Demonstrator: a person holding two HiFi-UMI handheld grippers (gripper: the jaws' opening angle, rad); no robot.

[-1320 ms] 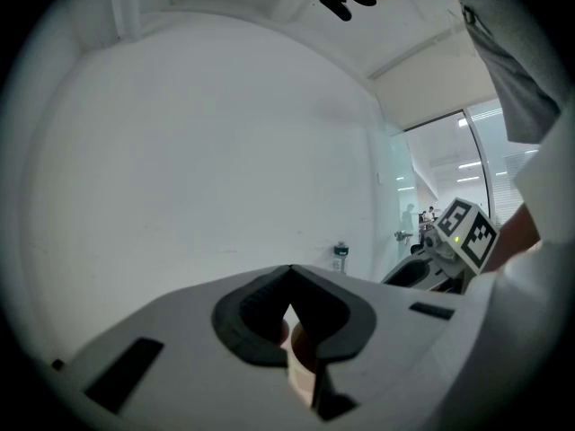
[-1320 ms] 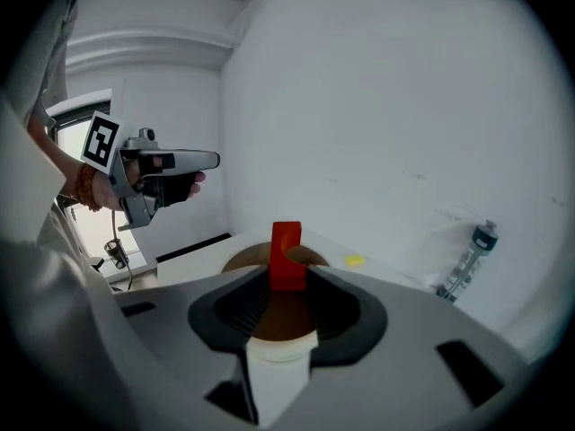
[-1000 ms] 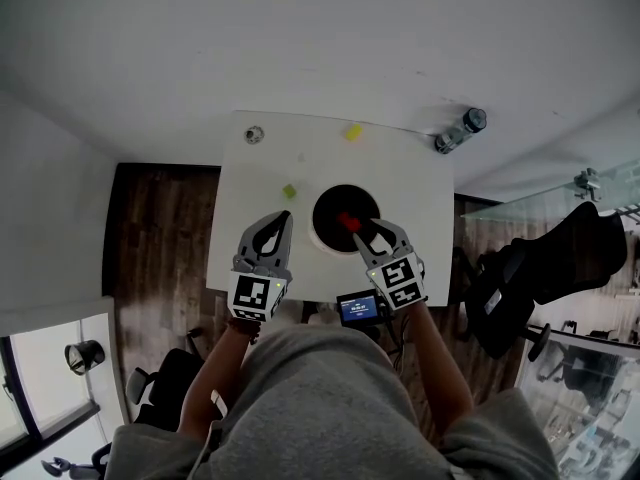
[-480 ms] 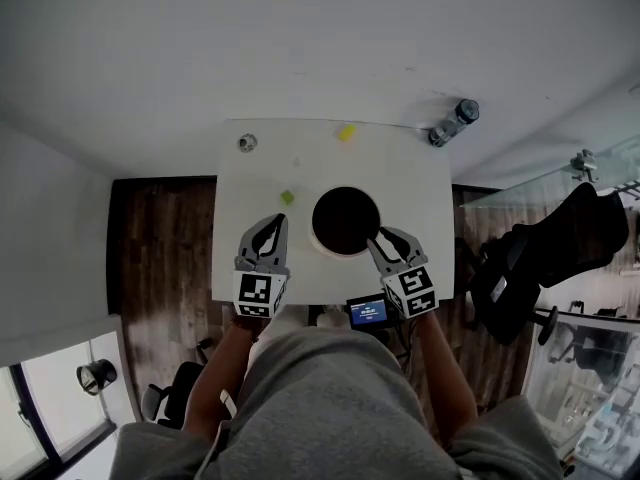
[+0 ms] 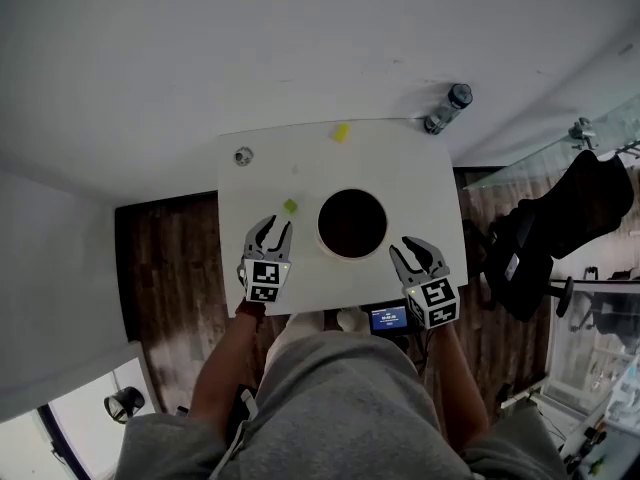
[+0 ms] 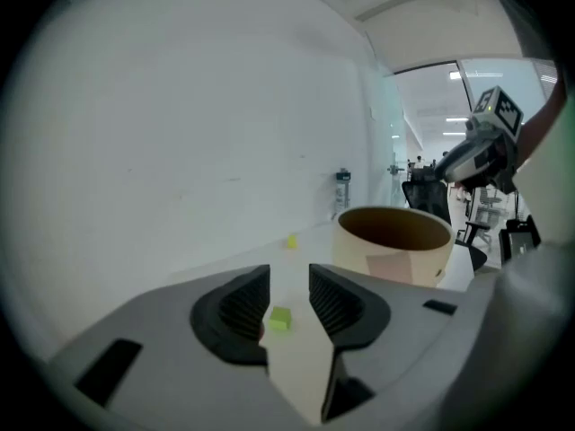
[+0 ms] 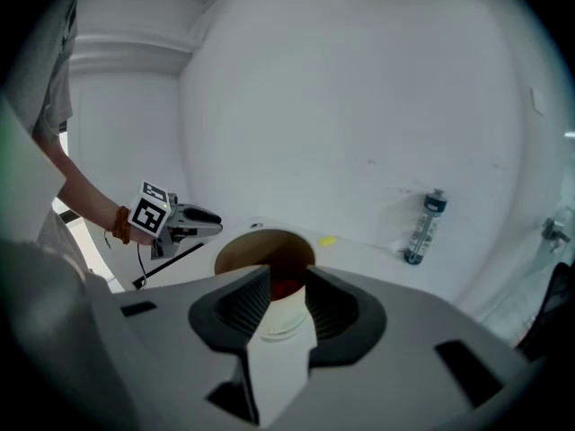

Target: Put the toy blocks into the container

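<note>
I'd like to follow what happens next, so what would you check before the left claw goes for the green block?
1. Left claw open: ok. Its jaws have just been opening, with nothing gripped between them.
2. Green block lined up: ok. It lies on the table just ahead of the jaws, untouched.
3. Cup upright and open on top: ok. A red block is already inside.
4. Way from green block to cup free: ok, bare table between them.
5. Yellow block in sight: ok, near the table's far edge.
</note>
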